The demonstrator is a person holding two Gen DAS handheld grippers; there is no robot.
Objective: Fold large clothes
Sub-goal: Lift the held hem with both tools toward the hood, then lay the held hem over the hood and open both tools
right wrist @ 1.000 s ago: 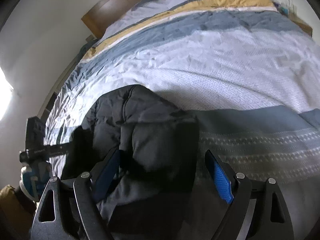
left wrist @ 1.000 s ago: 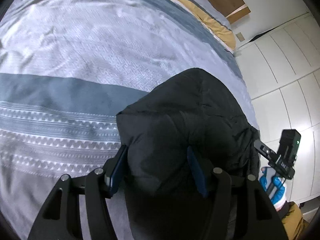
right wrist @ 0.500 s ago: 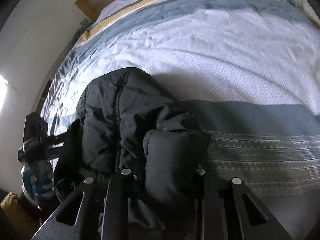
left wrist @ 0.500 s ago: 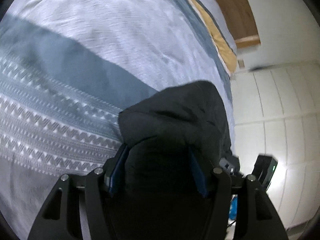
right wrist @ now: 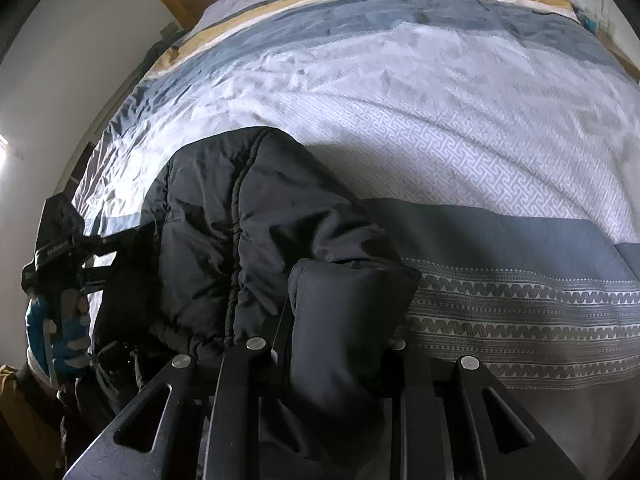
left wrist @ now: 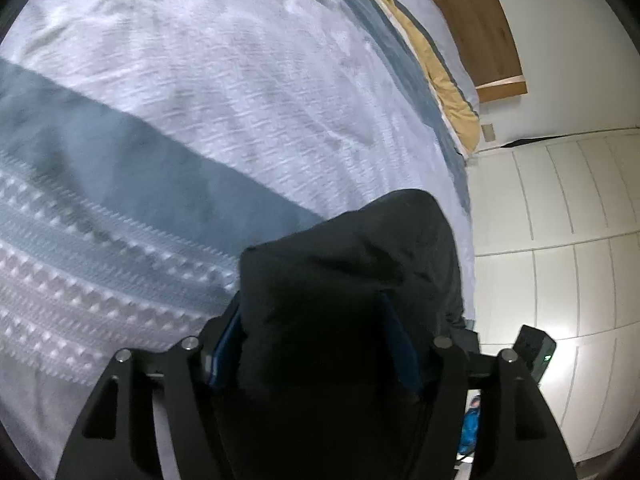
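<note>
**Both grippers pinching the jacket at the bed's edge**

I have the jacket [right wrist: 240, 240] in both grippers. The right gripper [right wrist: 340, 344] is clenched on a thick padded fold, its fingers pressed into either side of the bundle. The left gripper [left wrist: 316, 340] likewise has its blue pads [left wrist: 224, 344] squeezing a fat wad of the black fabric between them. I hold it at two points, I judge, so I can carry an edge across as one line rather than drag a single corner.

The jacket sits on the near side of the bed [right wrist: 440, 120], bunched and humped up, partly raised off the duvet where I grip it; its lower part hangs toward me, off the edge. In the right view the left gripper shows at the jacket's far side, held in a blue-gloved hand [right wrist: 60, 332].

The jacket is puffy, quilted, with stitched seams and a slight sheen; it bulges rather than creases, so I expect folds to spring back. The duvet [left wrist: 200, 100] under it is soft and wrinkled, woven in pale, grey-blue, and patterned bands, with a mustard stripe near the wooden headboard [left wrist: 480, 20].
</note>
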